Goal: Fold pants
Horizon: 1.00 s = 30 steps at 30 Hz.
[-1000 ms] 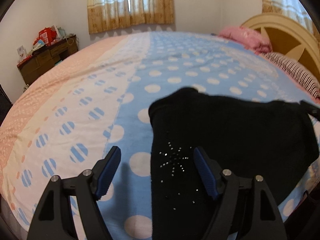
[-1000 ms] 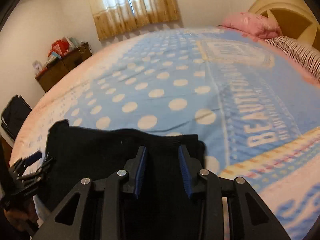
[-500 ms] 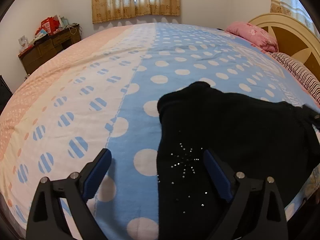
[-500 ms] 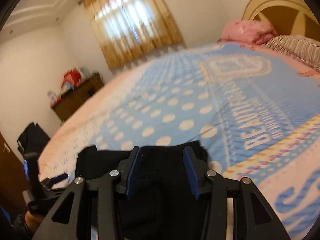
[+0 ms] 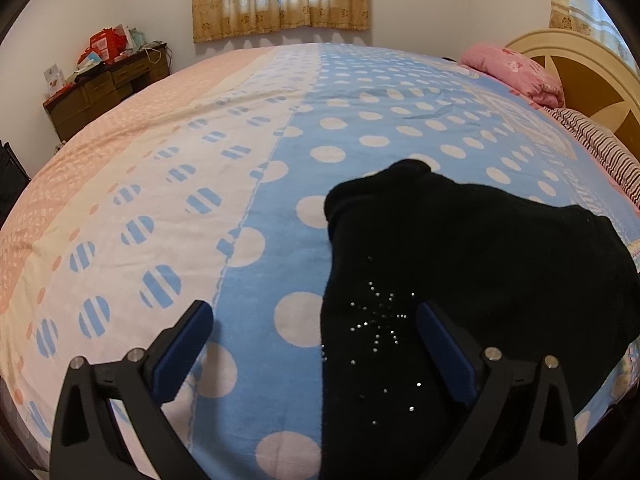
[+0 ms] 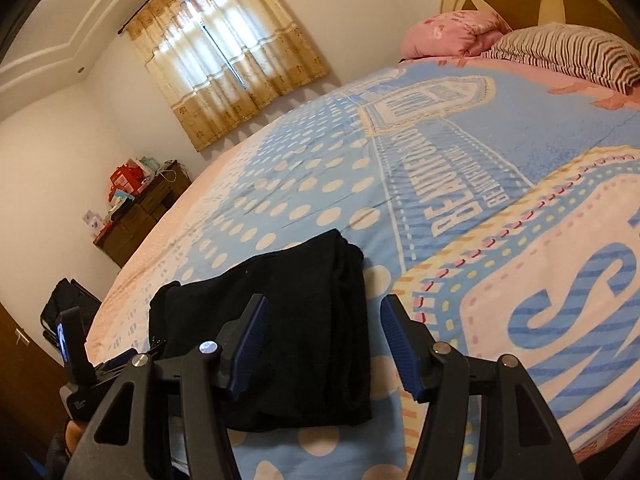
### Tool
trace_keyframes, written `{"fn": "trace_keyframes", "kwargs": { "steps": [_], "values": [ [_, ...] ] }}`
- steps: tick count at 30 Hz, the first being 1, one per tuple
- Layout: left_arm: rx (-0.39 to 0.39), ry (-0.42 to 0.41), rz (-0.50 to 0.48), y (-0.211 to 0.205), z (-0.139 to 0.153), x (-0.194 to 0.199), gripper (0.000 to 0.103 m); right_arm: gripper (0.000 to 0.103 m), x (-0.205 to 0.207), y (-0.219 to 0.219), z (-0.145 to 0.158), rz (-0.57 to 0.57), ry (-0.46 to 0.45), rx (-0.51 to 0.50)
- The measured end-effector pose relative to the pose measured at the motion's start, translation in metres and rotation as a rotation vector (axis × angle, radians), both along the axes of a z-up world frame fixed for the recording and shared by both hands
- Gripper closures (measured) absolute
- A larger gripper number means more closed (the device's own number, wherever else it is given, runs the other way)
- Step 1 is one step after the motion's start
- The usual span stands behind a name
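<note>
Pants [image 5: 460, 280]: I see soft black knit, folded into a thick rectangle on the near edge of the bed [image 5: 200, 160], rhinestone starburst on top.
Left claw [image 5: 312, 332]: spread wide, holding nothing.
Right claw [image 6: 322, 330]: spread apart, holding nothing, above the pants.
Bedspread: fleecy, dotted blue.

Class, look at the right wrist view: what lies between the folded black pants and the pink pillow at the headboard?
Only bedspread: blue cloth with cream dots and printed lettering runs from the black pants to the pink pillow. Nothing else rests there in the right wrist view.
</note>
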State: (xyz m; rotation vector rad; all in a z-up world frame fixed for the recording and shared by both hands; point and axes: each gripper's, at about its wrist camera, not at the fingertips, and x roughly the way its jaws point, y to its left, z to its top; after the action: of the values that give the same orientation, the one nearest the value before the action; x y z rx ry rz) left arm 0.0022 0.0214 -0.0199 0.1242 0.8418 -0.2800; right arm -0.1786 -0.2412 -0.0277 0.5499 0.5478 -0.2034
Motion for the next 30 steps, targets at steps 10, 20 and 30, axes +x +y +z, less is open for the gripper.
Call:
{"fn": "trace_keyframes", "kwargs": {
  "steps": [10, 20, 30],
  "values": [
    [-0.178, 0.018, -0.071, 0.011, 0.015, -0.005, 0.000, 0.042, 0.003, -0.008, -0.004, -0.012, 0.006, 0.020],
    [-0.184, 0.091, -0.112, -0.012, -0.001, -0.001, 0.000, 0.039, 0.018, 0.014, -0.041, 0.070, 0.066, 0.035],
    [-0.197, 0.095, -0.122, -0.013, -0.002, -0.003, 0.009, 0.046, 0.031, 0.029, -0.043, 0.086, 0.129, -0.083]
  ]
}}
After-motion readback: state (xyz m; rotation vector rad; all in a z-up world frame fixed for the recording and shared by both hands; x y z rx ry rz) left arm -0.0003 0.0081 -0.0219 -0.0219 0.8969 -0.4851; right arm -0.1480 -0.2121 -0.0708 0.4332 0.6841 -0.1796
